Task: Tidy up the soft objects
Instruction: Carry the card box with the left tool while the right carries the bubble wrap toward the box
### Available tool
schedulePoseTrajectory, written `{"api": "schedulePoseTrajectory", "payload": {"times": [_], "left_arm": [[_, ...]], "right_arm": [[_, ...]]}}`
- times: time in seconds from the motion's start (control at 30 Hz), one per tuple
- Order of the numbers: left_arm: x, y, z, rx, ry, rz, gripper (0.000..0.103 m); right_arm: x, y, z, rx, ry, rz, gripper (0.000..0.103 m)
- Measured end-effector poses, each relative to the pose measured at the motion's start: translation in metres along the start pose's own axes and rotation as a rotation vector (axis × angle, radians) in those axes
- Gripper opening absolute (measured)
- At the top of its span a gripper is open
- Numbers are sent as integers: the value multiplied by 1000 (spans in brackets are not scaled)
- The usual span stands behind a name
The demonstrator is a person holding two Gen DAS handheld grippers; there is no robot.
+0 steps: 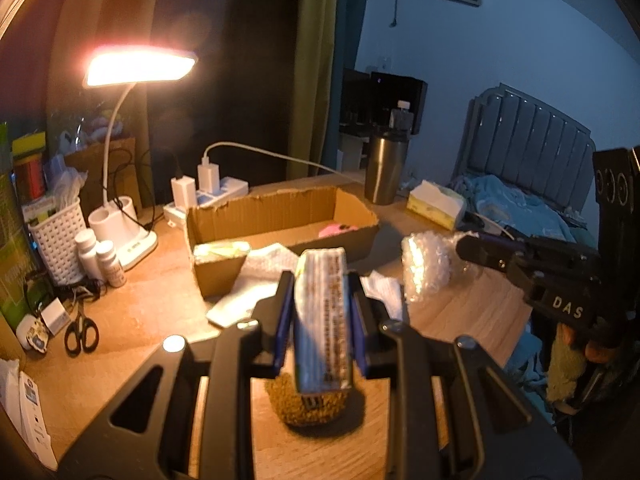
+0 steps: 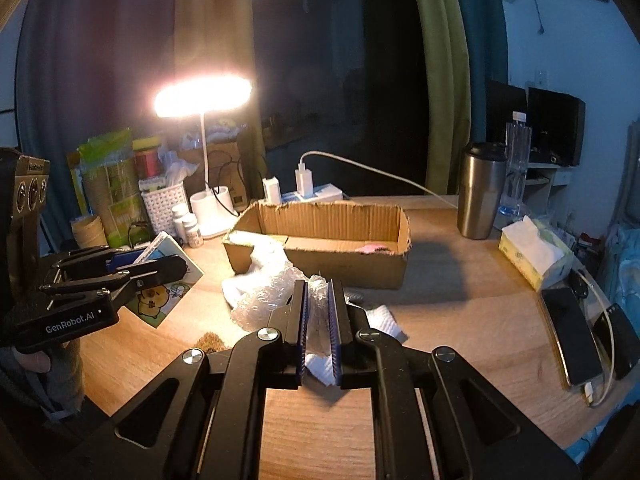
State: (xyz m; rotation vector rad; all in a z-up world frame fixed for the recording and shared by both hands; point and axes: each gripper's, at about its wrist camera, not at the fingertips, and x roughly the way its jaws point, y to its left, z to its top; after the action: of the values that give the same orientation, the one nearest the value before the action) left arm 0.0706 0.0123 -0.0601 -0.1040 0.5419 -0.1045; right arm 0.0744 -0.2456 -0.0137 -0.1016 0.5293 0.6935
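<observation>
Jaws: your left gripper (image 1: pixel 320 312) pinches a tissue pack (image 1: pixel 322 320) edge-on; your right gripper (image 2: pixel 320 320) pinches bubble wrap (image 2: pixel 264 292); cardboard box (image 2: pixel 320 236) at twelve o'clock; risks: slick pack slipping, trailing wrap snagging the box rim.

Left gripper (image 1: pixel 320 304) clamped on its load, right gripper (image 2: pixel 320 320) pinched nearly closed, both angled downward
</observation>
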Motion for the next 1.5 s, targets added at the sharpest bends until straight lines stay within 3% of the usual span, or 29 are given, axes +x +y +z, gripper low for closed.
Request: {"api": "schedulePoseTrajectory", "payload": {"times": [0.8, 1.5], "left_arm": [[4, 2, 47, -2, -92, 37, 26], [34, 16, 79, -17, -148, 30, 26]], "right_arm": [[2, -20, 42, -11, -86, 6, 11], [34, -36, 77, -28, -98, 2, 11]]}}
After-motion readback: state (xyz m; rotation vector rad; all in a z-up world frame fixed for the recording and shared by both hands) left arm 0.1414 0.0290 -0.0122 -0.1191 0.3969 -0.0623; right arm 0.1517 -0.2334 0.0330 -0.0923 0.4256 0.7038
